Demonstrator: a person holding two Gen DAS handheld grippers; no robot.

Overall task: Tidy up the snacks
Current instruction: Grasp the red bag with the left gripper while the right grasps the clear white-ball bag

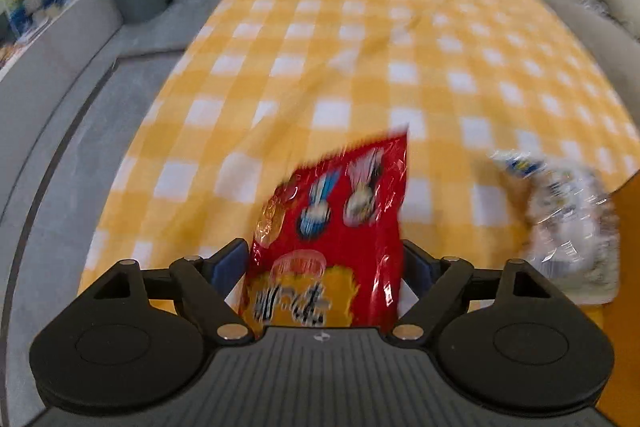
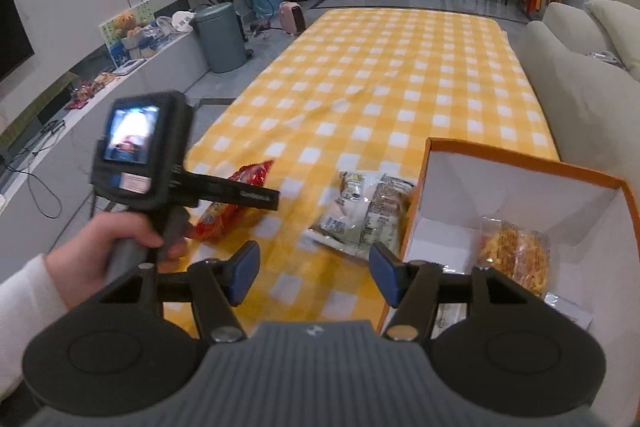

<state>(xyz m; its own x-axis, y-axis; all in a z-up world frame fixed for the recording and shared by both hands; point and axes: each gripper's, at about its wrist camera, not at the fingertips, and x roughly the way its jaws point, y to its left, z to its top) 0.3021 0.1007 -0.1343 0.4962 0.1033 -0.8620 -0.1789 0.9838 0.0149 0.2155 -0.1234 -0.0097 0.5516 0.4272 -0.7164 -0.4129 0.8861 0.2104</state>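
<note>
Left gripper (image 1: 326, 259): clamped on the red snack bag (image 1: 332, 239), blue pads pressing both flanks of the packet; the view is smeared, so it looks to be on the move. From the right wrist view the bag (image 2: 232, 203) hangs just under the left tool, low over the cloth.

Right gripper (image 2: 314, 277): jaws spread wide, nothing between the pads, hovering above the near edge of the counter (image 2: 372, 75).

Counter: yellow check cloth stretching far ahead of both grippers, bare beyond the near strip as far as I can see.

Orange box (image 2: 524, 163): just ahead and to the right of the right gripper, open on top, white inside, one wall almost meeting the right pad.

Pale packets (image 2: 368, 215): a clear and white bundle lying on the cloth straight ahead of the right gripper, pressed up beside the box wall; to the left gripper they sit off to the right (image 1: 568, 223).

Noodle pack (image 2: 516, 255): already inside the box, ahead-right of the right gripper. A smaller white item lies lower in the box, too cut off to name.

Done so far: at least one snack boxed, I'd judge.

Left to do: the red bag in hand needs carrying right to the box, then the pale packets. Roughly a third through, by my reckoning.
</note>
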